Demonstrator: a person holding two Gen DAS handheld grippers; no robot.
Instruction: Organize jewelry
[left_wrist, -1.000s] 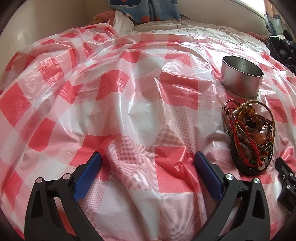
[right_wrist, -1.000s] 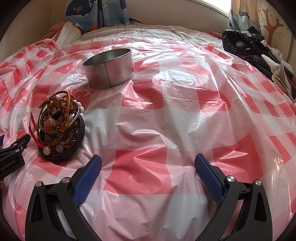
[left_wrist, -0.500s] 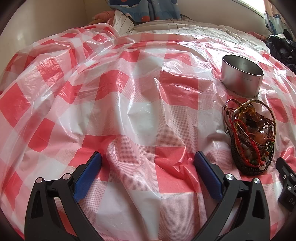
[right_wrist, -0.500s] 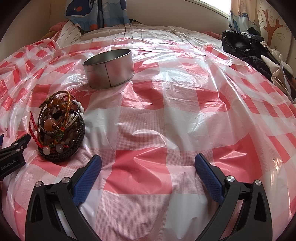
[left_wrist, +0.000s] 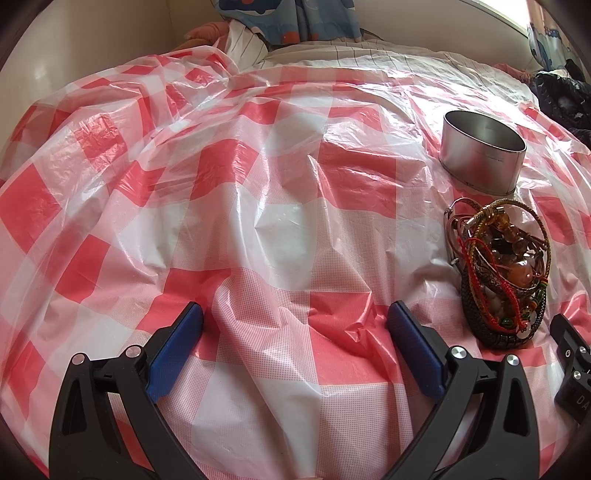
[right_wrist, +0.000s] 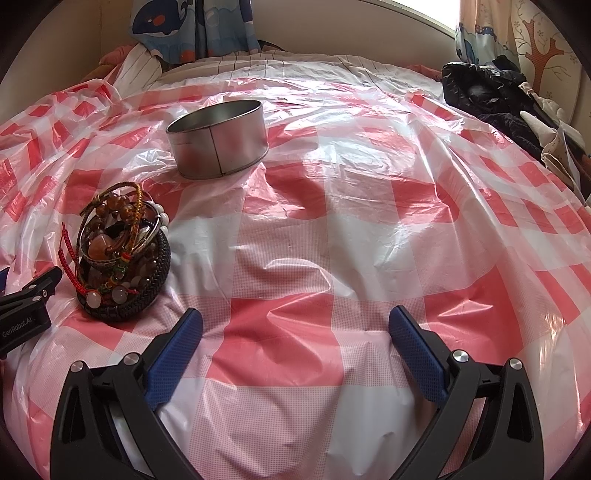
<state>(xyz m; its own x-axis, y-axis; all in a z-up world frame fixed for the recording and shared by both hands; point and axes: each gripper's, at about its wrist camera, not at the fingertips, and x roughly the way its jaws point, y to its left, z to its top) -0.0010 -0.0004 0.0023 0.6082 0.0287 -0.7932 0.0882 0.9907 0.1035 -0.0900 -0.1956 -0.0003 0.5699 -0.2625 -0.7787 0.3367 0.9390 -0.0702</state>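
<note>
beside the tin (right_wrist: 218, 138), the heaped bracelets (right_wrist: 122, 254) sit untouched, so either wide-open hand-held gripper (right_wrist: 295, 334) should pinch one top loop and lift slowly.

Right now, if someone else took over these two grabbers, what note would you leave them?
Left gripper: open, holding nothing, low over the checked sheet.
Right gripper: open, holding nothing.
The bracelets sit heaped in a black ring between the two grippers, to the right of the left one and to the left of the right one. The tin stands beyond the heap, apart from it; what shows of its inside looks bare.
Done: nothing, as far as I can see.
Left: likely moving the bracelets into the tin.
</note>
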